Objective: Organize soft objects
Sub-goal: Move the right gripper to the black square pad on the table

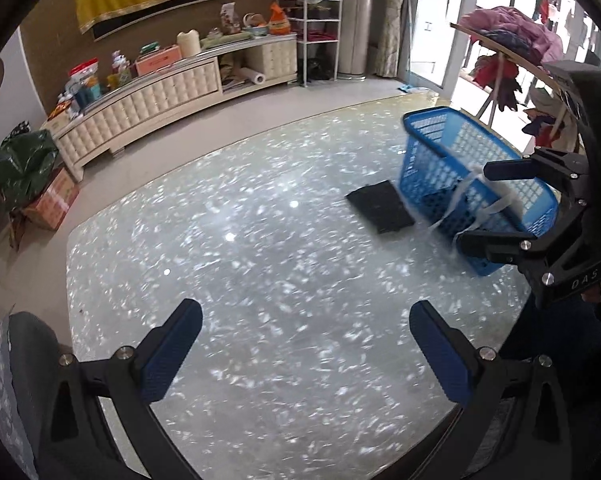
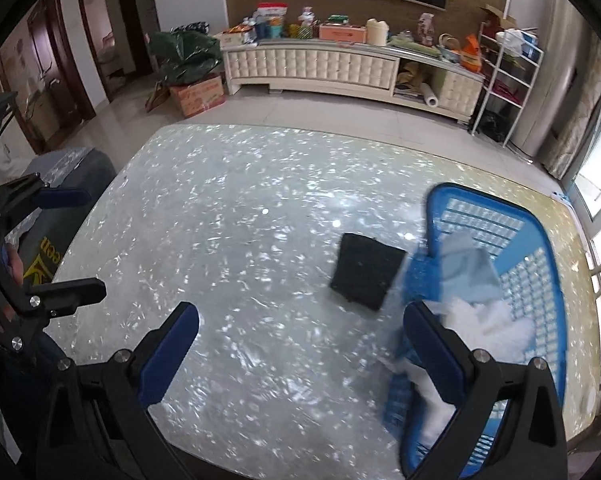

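Observation:
A blue plastic basket (image 1: 432, 160) stands on the speckled glass table (image 1: 260, 260) at the right; it also shows in the right wrist view (image 2: 540, 280). Inside it lie a light blue cloth (image 2: 466, 264) and a fluffy white cloth (image 2: 488, 326). A white strip (image 1: 466, 204) hangs over the basket's rim. A black folded cloth (image 1: 380, 206) lies flat on the table just left of the basket, also in the right wrist view (image 2: 366, 276). My left gripper (image 1: 304, 348) is open and empty over the table. My right gripper (image 2: 300, 344) is open, its right finger over the basket's near edge.
A cream cabinet (image 2: 340, 68) loaded with clutter runs along the far wall. A white wire shelf (image 2: 508, 80) stands at its right. A cardboard box (image 2: 198, 94) and a green bag sit on the floor. A clothes rack (image 1: 512, 48) stands behind the basket. A grey chair (image 2: 68, 184) is at the table's left.

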A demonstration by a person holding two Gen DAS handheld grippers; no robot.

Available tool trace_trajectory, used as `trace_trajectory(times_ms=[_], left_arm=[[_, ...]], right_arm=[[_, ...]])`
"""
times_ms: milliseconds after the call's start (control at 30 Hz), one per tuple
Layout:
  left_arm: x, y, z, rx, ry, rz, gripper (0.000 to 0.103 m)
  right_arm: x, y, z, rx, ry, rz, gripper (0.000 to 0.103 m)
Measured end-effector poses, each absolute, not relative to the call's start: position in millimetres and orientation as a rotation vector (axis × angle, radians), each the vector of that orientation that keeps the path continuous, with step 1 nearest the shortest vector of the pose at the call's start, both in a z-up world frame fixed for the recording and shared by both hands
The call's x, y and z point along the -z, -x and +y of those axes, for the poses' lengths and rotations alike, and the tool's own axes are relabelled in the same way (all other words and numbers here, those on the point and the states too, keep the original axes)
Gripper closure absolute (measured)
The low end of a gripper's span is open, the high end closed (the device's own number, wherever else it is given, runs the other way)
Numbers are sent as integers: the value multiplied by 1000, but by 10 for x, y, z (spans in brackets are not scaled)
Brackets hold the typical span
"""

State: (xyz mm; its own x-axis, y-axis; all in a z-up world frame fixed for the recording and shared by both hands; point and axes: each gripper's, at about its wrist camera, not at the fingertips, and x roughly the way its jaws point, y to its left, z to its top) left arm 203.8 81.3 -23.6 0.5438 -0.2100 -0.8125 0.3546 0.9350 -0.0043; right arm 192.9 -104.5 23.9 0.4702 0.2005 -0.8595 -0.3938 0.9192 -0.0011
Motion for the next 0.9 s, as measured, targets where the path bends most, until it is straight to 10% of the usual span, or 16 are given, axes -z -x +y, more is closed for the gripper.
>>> trace_trajectory(times_ms=[900], left_arm=[[949,-2820,1282,295,-181,1078,0]], right_arm=[[720,-2576,-564,-235,189,1153,7]])
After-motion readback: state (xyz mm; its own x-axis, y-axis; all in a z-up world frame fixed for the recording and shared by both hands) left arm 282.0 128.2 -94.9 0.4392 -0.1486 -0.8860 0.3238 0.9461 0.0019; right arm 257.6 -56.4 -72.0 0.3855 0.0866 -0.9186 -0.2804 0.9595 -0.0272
